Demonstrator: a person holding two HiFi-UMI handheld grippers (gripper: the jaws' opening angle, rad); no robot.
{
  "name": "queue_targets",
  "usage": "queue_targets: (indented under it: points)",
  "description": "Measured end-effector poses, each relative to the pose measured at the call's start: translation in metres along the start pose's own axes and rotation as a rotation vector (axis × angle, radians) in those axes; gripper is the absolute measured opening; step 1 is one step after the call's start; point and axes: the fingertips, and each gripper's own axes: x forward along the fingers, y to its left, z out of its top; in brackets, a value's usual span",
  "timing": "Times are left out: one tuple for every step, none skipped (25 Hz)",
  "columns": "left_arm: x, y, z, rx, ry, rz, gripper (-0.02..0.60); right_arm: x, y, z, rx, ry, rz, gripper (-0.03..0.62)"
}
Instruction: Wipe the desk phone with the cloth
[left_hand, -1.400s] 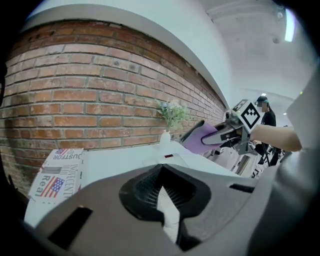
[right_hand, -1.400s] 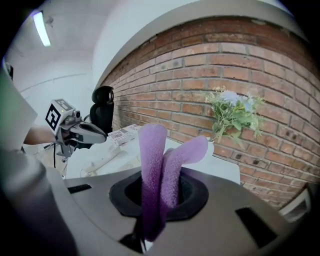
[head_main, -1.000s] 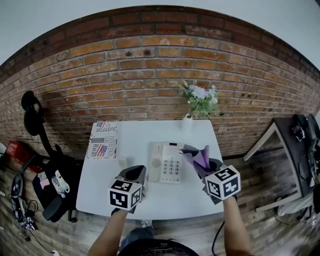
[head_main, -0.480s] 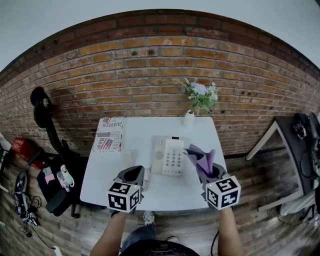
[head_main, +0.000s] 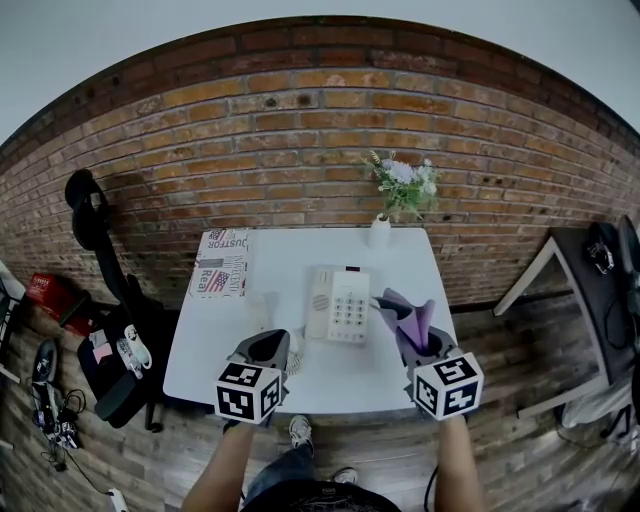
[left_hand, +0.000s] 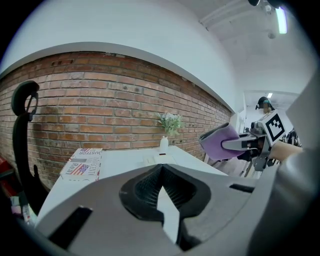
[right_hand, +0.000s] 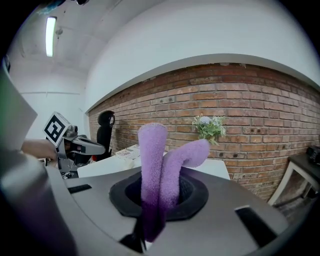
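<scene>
White table (head_main: 290, 262) by the brick wall bears the phone (head_main: 338, 304), with the cloth (right_hand: 152, 160) pinched in the right gripper's (head_main: 420, 350) closed jaws just right of it and the left gripper (head_main: 266, 350), closed on nothing, near its front-left, so wiping seems not yet begun.

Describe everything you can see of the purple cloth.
The purple cloth looks like soft, fuzzy fleece. It is folded and clamped at its lower end in the right gripper, with two lobes sticking up past the jaws, one bending rightward. It is held in the air right of the desk phone, touching only the gripper.
</scene>
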Motion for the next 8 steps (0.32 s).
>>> queue_targets:
  points:
    - [-0.0003, -0.0004, -0.001, 0.0, 0.001, -0.001, 0.005, -0.0003, 0.0009, -0.0007, -0.001, 0.001, 0.001, 0.048]
    - [-0.0005, -0.0007, -0.0018, 0.001, 0.003, -0.002, 0.005, -0.0005, 0.0017, -0.0013, -0.001, 0.001, 0.002, 0.048]
    - [-0.0007, -0.0007, -0.0021, 0.001, 0.004, -0.003, 0.005, -0.0004, 0.0027, -0.0017, -0.001, 0.003, 0.004, 0.048]
    - [-0.0009, -0.0004, -0.002, 0.001, 0.004, -0.002, 0.005, 0.0, 0.0036, -0.0021, -0.001, 0.004, 0.005, 0.048]
    - [-0.0011, 0.0, -0.0015, 0.002, 0.003, -0.002, 0.005, 0.0003, 0.0043, -0.0025, 0.0, 0.007, 0.007, 0.048]
    - [-0.0011, 0.0002, -0.0009, 0.002, 0.003, -0.002, 0.005, 0.0004, 0.0047, -0.0027, 0.0, 0.009, 0.007, 0.048]
    - [-0.0011, 0.0004, -0.0003, 0.002, 0.002, -0.003, 0.005, 0.0005, 0.0048, -0.0029, 0.001, 0.01, 0.008, 0.048]
    - [-0.0011, 0.0005, 0.0004, 0.002, 0.001, -0.003, 0.005, 0.0005, 0.0048, -0.003, 0.003, 0.011, 0.008, 0.048]
